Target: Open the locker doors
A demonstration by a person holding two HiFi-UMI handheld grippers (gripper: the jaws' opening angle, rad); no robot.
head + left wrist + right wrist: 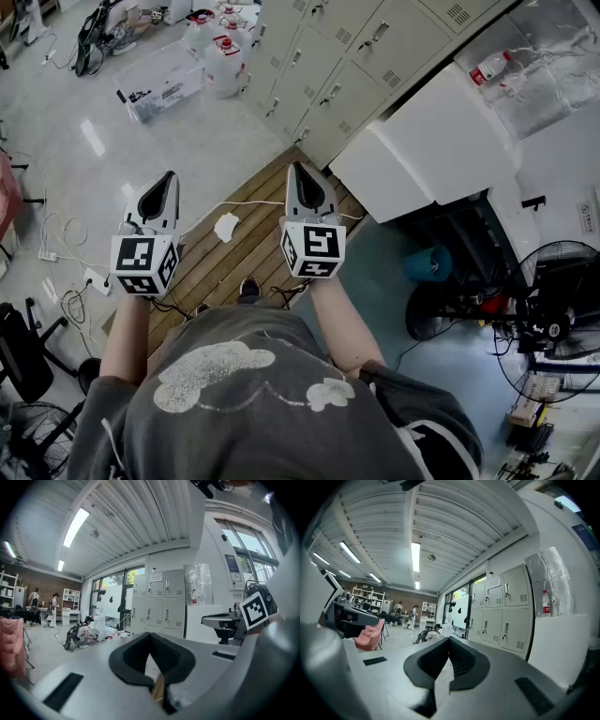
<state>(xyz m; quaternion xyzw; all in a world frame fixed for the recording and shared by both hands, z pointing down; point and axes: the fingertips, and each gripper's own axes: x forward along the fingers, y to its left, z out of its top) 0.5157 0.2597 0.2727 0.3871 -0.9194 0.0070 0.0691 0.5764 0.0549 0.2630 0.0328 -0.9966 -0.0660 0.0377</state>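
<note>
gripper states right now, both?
Left gripper: closed, holding nothing.
Right gripper: closed, holding nothing.

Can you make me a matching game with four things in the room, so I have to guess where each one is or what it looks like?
Things:
1. lockers
2. paper
3. bottle
4. fan

Clues:
A. lying on the wooden boards
B. on top of the white box
C. doors all shut
D. black, with a round wire cage

Pairs: 1-C, 2-A, 3-B, 4-D
</note>
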